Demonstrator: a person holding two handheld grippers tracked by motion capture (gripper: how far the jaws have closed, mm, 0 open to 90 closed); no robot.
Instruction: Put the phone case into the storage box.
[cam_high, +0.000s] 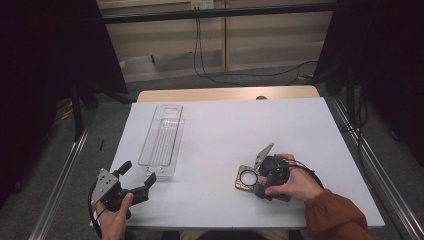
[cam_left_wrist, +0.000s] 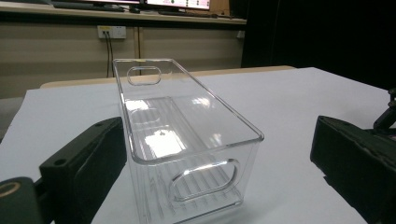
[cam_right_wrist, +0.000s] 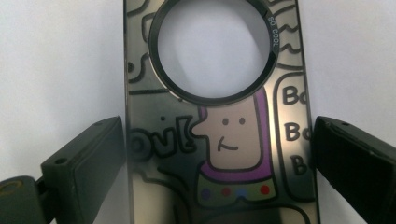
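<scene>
Near the front worktop (cam_high: 215, 200) edge, right gripper (cam_high: 256, 181) lowered over a flat, glossy card (cam_right_wrist: 219, 140) with a cartoon figure and a round hole; fingers (cam_right_wrist: 88, 163) apart, one just beside each long edge, not clamped. Left gripper (cam_high: 137, 177) tilted forward, fingers (cam_left_wrist: 88, 163) apart, just short of a clear ribbed plastic bin (cam_high: 162, 140). Beyond, bare white sheet to the far edge.

A white sheet (cam_high: 300, 130) covered the wooden table (cam_high: 227, 93), grey floor (cam_high: 250, 80) lay beyond, a beige panelled wall (cam_high: 270, 35) carried a socket (cam_high: 201, 4) with black cables (cam_high: 200, 55) hanging, and dark curtains (cam_high: 45, 60) flanked both sides.
</scene>
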